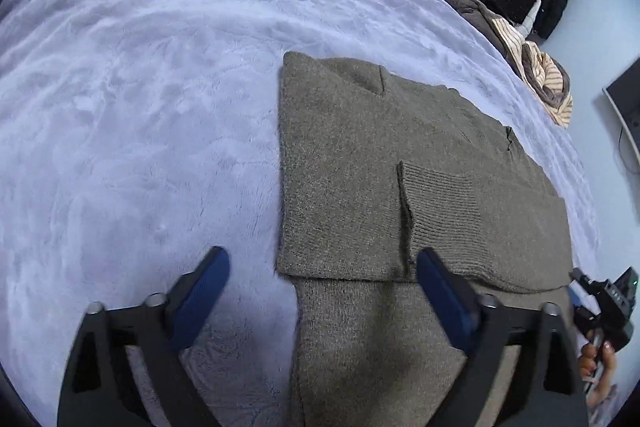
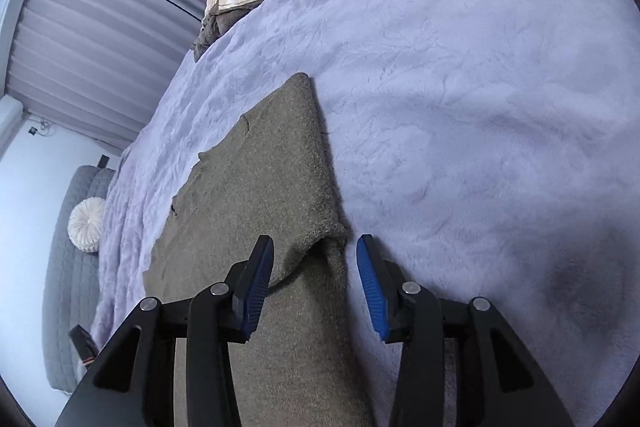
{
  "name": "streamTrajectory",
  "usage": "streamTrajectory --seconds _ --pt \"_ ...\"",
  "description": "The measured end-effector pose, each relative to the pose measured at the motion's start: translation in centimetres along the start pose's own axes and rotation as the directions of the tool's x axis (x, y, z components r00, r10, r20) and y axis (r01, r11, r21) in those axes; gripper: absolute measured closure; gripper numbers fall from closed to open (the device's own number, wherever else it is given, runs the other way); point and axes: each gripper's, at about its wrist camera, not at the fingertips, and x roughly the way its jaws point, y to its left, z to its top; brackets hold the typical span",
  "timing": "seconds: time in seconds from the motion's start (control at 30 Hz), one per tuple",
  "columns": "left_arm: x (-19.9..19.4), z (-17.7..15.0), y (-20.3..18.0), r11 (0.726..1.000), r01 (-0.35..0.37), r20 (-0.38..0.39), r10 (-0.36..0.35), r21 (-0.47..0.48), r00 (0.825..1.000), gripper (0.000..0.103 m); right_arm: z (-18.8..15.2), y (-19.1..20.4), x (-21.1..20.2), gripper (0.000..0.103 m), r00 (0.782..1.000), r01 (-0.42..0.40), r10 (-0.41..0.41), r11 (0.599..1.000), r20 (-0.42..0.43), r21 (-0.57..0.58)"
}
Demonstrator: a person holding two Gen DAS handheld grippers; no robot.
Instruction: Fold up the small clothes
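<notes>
**Sweater half-folded on the fuzzy bedspread, both grippers empty**

Lavender plush bedspread covered the bed, with a heap of striped and dark clothes at its far edge. An olive-brown knit sweater lay flat near the middle, one part already doubled over the rest, ribbed hem showing.

Left gripper hovered over the folded edge with jaws spread wide, holding nothing. Right gripper was also parted, straddling the sweater's folded corner, maybe brushing it, hard to say.

My guess: soft, floppy, light-ish knit that sags if lifted from one point, so pinch both layers at the corners. No tags, brands or writing were readable anywhere.
</notes>
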Motion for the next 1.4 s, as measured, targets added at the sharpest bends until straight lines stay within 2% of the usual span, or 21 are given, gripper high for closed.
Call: streamTrajectory --seconds 0.03,0.07,0.1,0.2,0.27,0.33,0.43,0.53,0.57,0.67,0.87,1.0,1.07,1.1,1.13,1.17,1.23,1.4 --pt "0.6 0.1 0.2 1.0 0.005 -0.034 -0.006 -0.016 0.999 0.076 0.2 -0.2 0.6 0.06 1.0 0.003 -0.003 1.0 -0.012 0.014" --pt "0.9 0.2 0.3 1.0 -0.005 -0.049 0.004 -0.023 0.999 0.077 0.3 -0.1 0.9 0.082 1.0 0.015 -0.015 1.0 -0.019 0.009" --pt "0.6 0.2 0.3 1.0 -0.003 -0.032 0.003 -0.021 0.999 0.077 0.4 0.5 1.0 0.086 0.999 0.031 -0.031 0.999 -0.032 -0.016" --pt "-0.1 -0.3 -0.6 0.996 -0.047 0.009 0.047 0.073 0.999 0.077 0.5 2.9 0.3 0.086 0.995 0.097 -0.101 0.983 -0.013 -0.157" --pt "0.3 -0.5 -0.6 0.992 -0.071 0.005 0.071 0.105 0.997 0.077 0.5 3.3 0.4 0.087 0.99 0.136 -0.142 0.969 -0.01 -0.207" --pt "0.5 -0.6 -0.3 0.993 -0.064 0.007 0.063 0.095 0.998 0.077 0.3 2.7 1.5 0.086 0.982 0.178 -0.189 0.956 -0.026 -0.232" --pt "-0.1 -0.6 0.2 0.995 -0.069 0.014 0.068 0.068 0.998 0.077 0.0 1.7 1.8 0.087 0.985 0.166 -0.172 0.962 -0.011 -0.215" --pt "-1.2 -0.9 0.3 0.992 -0.102 0.032 0.1 0.074 0.995 0.077 0.0 1.6 0.9 0.086 0.986 0.16 -0.165 0.967 -0.011 -0.199" --pt "-1.6 -1.0 0.3 0.99 -0.114 0.038 0.111 0.078 0.993 0.077 -0.1 1.8 0.5 0.083 0.986 0.163 -0.169 0.965 -0.012 -0.204" --pt "-2.5 -1.6 0.1 0.982 -0.164 0.056 0.16 0.091 0.986 0.077 -0.8 2.5 -0.5 0.082 0.981 0.189 -0.195 0.954 -0.005 -0.233" --pt "-3.2 -3.6 -1.2 0.976 -0.179 0.039 0.175 0.122 0.984 0.076 -2.9 3.2 -2.2 0.081 0.98 0.189 -0.197 0.949 -0.005 -0.251" --pt "-3.4 -5.1 -2.3 0.969 -0.192 0.043 0.188 0.154 0.981 0.076 -4.2 3.8 -3.2 0.066 0.982 0.188 -0.19 0.946 0.016 -0.264" --pt "-3.3 -5.7 -2.7 0.965 -0.202 0.043 0.197 0.165 0.979 0.076 -4.6 4.2 -3.4 0.064 0.98 0.197 -0.198 0.939 0.024 -0.282" --pt "-3.3 -5.9 -2.9 0.964 -0.207 0.042 0.203 0.169 0.978 0.07 -4.8 4.4 -3.4 0.063 0.978 0.204 -0.205 0.935 0.028 -0.291" --pt "-3.3 -6.0 -3.0 0.961 -0.217 0.043 0.213 0.17 0.976 0.035 -4.8 4.5 -3.4 0.063 0.978 0.206 -0.206 0.933 0.03 -0.295" --pt "-3.5 -6.2 -3.2 0.959 -0.233 0.061 0.226 0.164 0.972 0.006 -4.9 4.7 -3.4 0.063 0.978 0.206 -0.207 0.932 0.032 -0.299" --pt "-4.3 -6.5 -3.6 0.952 -0.255 0.118 0.237 0.17 0.964 0.004 -5.0 5.2 -3.5 0.062 0.976 0.214 -0.212 0.926 0.04 -0.311" --pt "-4.6 -6.6 -4.2 0.942 -0.272 0.111 0.254 0.199 0.961 0.004 -5.4 6.6 -3.5 0.059 0.968 0.247 -0.24 0.894 0.067 -0.373"
